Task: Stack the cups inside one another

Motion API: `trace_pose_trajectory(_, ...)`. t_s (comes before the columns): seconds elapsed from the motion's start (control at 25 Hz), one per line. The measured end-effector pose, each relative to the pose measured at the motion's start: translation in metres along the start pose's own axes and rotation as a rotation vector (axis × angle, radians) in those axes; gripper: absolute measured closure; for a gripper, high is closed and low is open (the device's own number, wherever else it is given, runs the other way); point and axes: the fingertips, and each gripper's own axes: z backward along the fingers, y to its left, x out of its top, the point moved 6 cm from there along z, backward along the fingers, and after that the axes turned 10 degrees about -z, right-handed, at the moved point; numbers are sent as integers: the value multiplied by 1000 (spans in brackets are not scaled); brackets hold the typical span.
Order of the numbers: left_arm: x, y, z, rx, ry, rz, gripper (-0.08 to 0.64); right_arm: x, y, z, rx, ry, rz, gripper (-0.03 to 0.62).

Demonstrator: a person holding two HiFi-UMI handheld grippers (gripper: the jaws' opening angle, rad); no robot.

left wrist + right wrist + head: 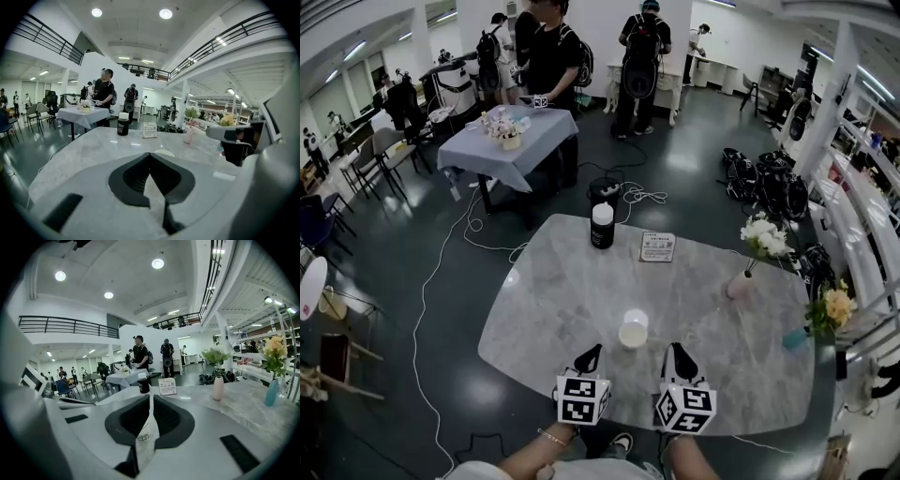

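Only one paper cup stack [633,330] seen on the marble table [539,314], lower centre of the head view, standing free just above and between the two tools. Looks like one cup nested in another, too small to count. No loose cup anywhere else on the table, so judging stacking done or all but done; nothing left except maybe backing off. Left tool [590,357] closed tip to tip, empty, pale cup rim peeking just over its jaws in the left gripper view. Right tool [677,358] closed to a thin slit, printed cup wall visible through that slit, not pinched going by the head view. Black bottle [602,226], sign card [657,247], pink vase [738,286], blue vase [795,338] further up and right, well apart from the cups
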Motion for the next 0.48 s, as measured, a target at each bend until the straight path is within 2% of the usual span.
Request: trace_pose_trajectory(0.48,12,-11,6,-41,-36,-55,565,-6,-7,22,-42,-14,-30,571)
